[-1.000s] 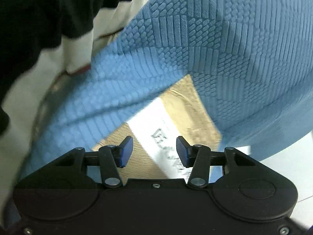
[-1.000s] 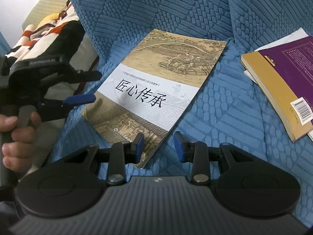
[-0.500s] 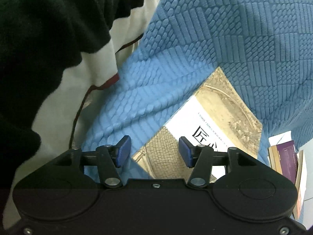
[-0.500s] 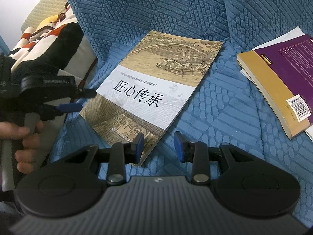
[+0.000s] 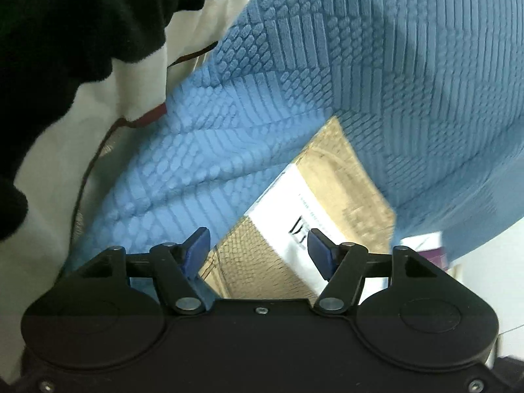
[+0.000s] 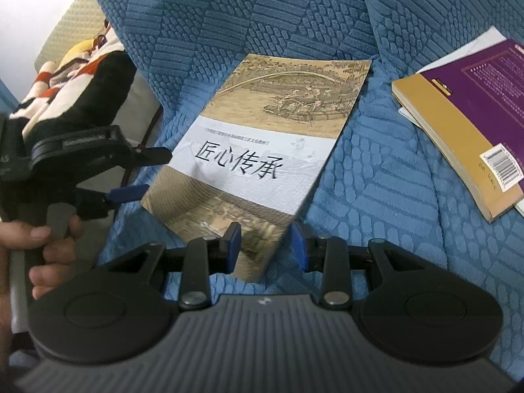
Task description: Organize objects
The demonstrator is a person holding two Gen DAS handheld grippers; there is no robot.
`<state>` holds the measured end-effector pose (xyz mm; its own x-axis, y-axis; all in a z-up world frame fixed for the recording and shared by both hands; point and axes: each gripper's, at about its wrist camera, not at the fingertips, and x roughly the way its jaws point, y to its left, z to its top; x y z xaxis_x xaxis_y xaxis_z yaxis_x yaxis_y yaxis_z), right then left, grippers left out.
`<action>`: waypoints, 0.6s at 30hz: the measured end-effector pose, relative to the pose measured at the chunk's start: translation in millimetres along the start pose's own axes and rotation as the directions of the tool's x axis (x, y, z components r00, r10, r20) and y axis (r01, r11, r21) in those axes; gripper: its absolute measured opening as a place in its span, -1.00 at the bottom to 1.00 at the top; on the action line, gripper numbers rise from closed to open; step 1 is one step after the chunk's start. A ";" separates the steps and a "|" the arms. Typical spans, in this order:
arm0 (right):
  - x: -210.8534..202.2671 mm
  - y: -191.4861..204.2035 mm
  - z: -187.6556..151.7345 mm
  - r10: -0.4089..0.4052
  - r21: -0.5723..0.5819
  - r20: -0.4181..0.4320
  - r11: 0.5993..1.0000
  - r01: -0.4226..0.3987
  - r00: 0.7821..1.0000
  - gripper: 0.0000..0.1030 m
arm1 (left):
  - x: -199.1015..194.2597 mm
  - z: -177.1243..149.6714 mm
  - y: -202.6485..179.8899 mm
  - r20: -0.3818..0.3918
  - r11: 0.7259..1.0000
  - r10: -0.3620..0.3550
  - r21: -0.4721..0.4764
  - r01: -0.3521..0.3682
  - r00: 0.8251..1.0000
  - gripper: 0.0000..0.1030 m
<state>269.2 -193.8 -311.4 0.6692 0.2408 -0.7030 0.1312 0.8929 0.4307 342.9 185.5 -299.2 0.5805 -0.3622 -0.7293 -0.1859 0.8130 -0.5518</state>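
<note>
A thin book (image 6: 262, 150) with a tan painted cover and a white title band lies flat on the blue textured sofa cover (image 6: 360, 196). My right gripper (image 6: 266, 240) is open, and the book's near corner lies between its jaws without the pads pressing on it. My left gripper (image 6: 144, 173), held in a hand (image 6: 42, 245), sits at the book's left edge. In the left wrist view the left gripper (image 5: 257, 245) is open, its jaws opening, with the book (image 5: 311, 203) just beyond the blue pads.
A thick purple and yellow book (image 6: 475, 114) rests on white papers (image 6: 484, 42) at the right of the sofa. A black, white and orange plush fabric (image 6: 82, 75) lies at the left, close above the left gripper. The sofa back rises behind the book.
The left gripper's jaws have spread wider and it has edged closer to the book's left edge. The right gripper has stayed over the book's near corner.
</note>
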 end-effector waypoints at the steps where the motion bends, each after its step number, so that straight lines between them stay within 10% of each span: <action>1: -0.6 -1.3 0.4 0.003 0.012 0.001 1.000 -0.003 1.000 -0.27 | -1.1 1.2 1.9 0.004 1.000 -0.020 -0.015 0.020 1.000 0.21; 18: -4.5 -30.0 0.6 0.099 0.256 0.018 0.962 -0.100 0.995 -0.23 | -10.1 3.0 16.4 0.031 0.948 -0.269 -0.166 0.271 0.963 0.21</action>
<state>262.7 -221.9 -320.7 0.6918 0.3207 -0.6469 0.2463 0.7374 0.6289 336.4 203.9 -299.7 0.6338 -0.5531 -0.5408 -0.1506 0.5975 -0.7876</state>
